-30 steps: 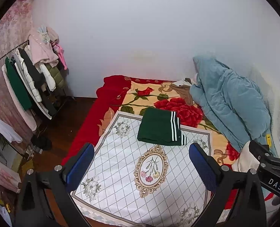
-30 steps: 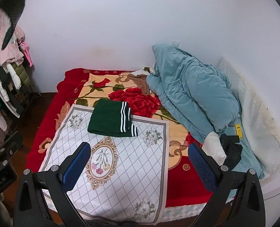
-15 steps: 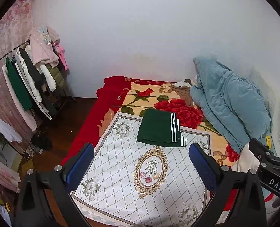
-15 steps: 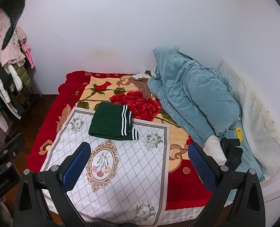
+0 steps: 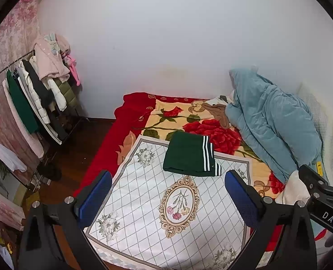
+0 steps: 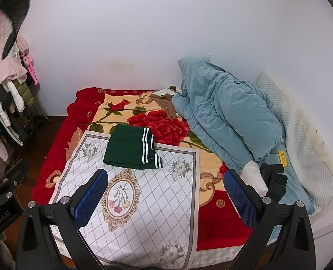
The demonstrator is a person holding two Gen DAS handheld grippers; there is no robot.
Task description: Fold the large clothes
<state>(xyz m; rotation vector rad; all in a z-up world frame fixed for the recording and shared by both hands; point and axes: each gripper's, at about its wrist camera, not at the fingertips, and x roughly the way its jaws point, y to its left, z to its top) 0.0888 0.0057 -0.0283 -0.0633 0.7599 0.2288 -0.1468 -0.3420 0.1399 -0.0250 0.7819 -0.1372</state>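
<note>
The dark green folded garment with 3 white stripes lies flat as a neat rectangle on the far edge of the white diamond-patterned floral cloth, its far side overlapping onto the red and cream rose-printed blanket that covers the bed beneath the cloth. A striped cuff sticks out at the garment's near right corner. To the right of the garment, a rumpled light blue quilted duvet is heaped against the wall, and a white textured pillow lies beyond the duvet. Near the duvet's front edge sit a white bundle and a black crumpled item. Well to the left of the garment, across the dark wooden floor, a metal clothes rack hung with jackets stands by the wall. The left gripper hovers above the near part of the cloth, well short of the garment, its 2 blue-padded fingers spread wide with nothing between them. The right gripper hangs likewise over the cloth, its fingers wide apart and empty.
</note>
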